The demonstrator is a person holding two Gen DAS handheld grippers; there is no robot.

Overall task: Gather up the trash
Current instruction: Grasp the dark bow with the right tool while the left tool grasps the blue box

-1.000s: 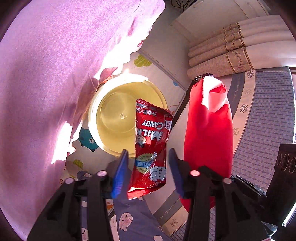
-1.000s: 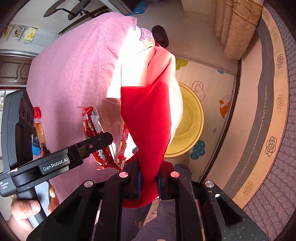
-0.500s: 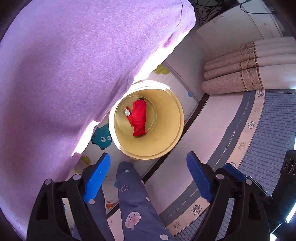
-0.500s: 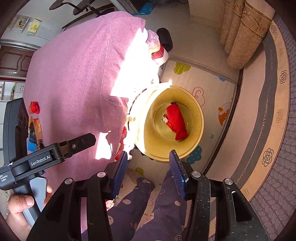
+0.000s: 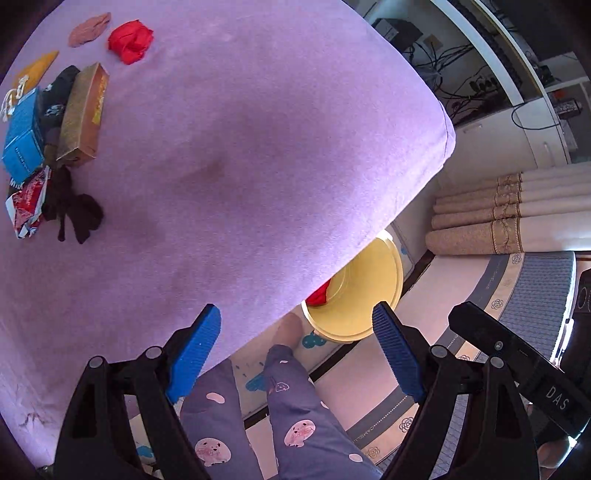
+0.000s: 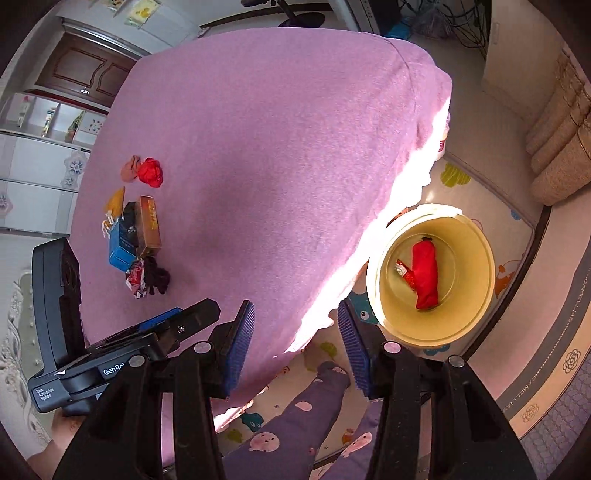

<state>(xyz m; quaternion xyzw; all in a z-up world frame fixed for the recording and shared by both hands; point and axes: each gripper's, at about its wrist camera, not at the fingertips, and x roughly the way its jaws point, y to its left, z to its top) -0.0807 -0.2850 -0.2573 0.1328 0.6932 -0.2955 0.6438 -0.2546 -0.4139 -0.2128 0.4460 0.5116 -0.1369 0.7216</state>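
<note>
A yellow bin (image 6: 380, 288) stands on the floor by the corner of the purple-covered table (image 6: 277, 147). In it lie a red bag (image 6: 424, 275) and a red candy wrapper (image 6: 402, 272). In the left wrist view the bin (image 5: 373, 295) is half hidden under the table edge. My left gripper (image 5: 295, 354) is open and empty above the table edge. My right gripper (image 6: 295, 347) is open and empty, up and left of the bin. Trash lies at the table's far left: a red crumpled ball (image 5: 130, 40), a brown box (image 5: 83, 116), a blue box (image 5: 22, 142), a red-white wrapper (image 5: 27, 201).
A dark cloth (image 5: 72, 210) and a tan scrap (image 5: 88, 29) lie among the trash. The person's legs in purple pyjamas (image 5: 291, 417) are below the grippers. Rolled curtains (image 5: 509, 214) and a patterned rug (image 6: 546, 332) lie to the right.
The left gripper let go of the candy wrapper and the right let go of the red bag; both now lie in the bin. Both grippers opened and swung up over the table.
</note>
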